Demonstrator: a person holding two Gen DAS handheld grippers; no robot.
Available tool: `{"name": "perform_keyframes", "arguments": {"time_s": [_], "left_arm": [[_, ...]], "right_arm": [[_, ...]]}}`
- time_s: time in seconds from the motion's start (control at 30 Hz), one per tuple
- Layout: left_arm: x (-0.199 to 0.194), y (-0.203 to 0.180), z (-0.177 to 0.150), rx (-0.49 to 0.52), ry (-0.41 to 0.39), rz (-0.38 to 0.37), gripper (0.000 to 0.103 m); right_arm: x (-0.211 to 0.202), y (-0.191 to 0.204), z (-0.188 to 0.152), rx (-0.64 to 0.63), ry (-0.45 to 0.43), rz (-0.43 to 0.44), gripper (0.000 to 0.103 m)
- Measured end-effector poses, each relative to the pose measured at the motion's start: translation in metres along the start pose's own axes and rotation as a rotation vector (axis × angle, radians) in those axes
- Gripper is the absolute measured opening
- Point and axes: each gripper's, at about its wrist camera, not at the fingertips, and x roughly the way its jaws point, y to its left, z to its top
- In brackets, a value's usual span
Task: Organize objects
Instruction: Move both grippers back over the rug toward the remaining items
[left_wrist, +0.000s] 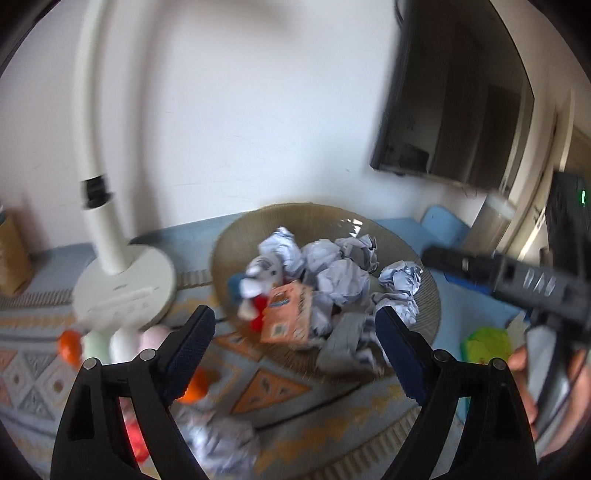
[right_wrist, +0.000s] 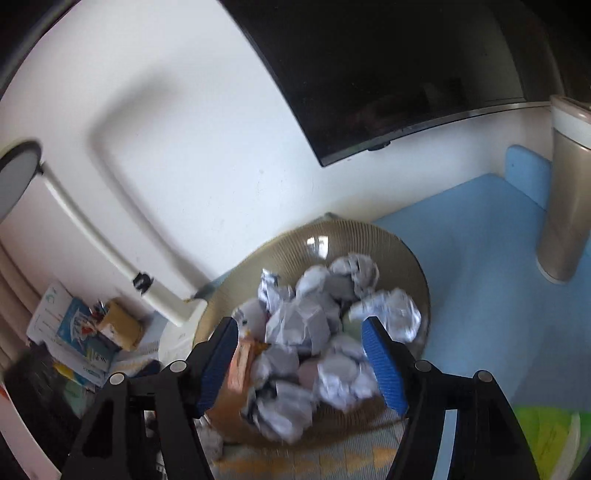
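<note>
A round tan ribbed basket (left_wrist: 236, 236) sits on the patterned rug and holds several crumpled paper balls (left_wrist: 341, 277), a white plush toy (left_wrist: 258, 280) and an orange booklet (left_wrist: 286, 314). My left gripper (left_wrist: 295, 343) is open and empty, just in front of the basket. The basket also shows in the right wrist view (right_wrist: 369, 232) with the paper balls (right_wrist: 295, 325). My right gripper (right_wrist: 299, 354) is open and empty, hovering over the basket. The right gripper's body shows in the left wrist view (left_wrist: 517, 277) at the right.
A white floor lamp base (left_wrist: 125, 288) stands left of the basket. Orange balls (left_wrist: 70, 343), pastel toys and a loose paper ball (left_wrist: 218, 439) lie on the rug. A green toy (left_wrist: 487, 343), a blue mat (right_wrist: 480, 240), a tan bin (right_wrist: 565, 206), a wall TV (right_wrist: 388, 74) and books (right_wrist: 74, 332) are around.
</note>
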Motion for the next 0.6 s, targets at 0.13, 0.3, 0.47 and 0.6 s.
{"name": "perform_keyframes", "arguments": {"time_s": [0.13,0.3,0.47,0.6], "left_arm": [[-0.037,0.024,-0.014,-0.059,-0.024,0.068,0.088],[-0.078,0.068,-0.047,-0.151,-0.035,0.171,0.093],[-0.103,0.121,-0.098,-0.253,-0.024,0.324,0.102],[-0.099,0.144,-0.136,-0.290,0.003,0.511,0.102]], "right_arm": [[-0.020,0.015,-0.028,-0.060,-0.044,-0.045,0.069],[-0.026,0.036,-0.060,-0.089,0.002,-0.030,0.069],[-0.029,0.058,-0.101,-0.143,0.040,-0.022,0.069],[-0.017,0.081,-0.142,-0.257,0.054,-0.067,0.070]]}}
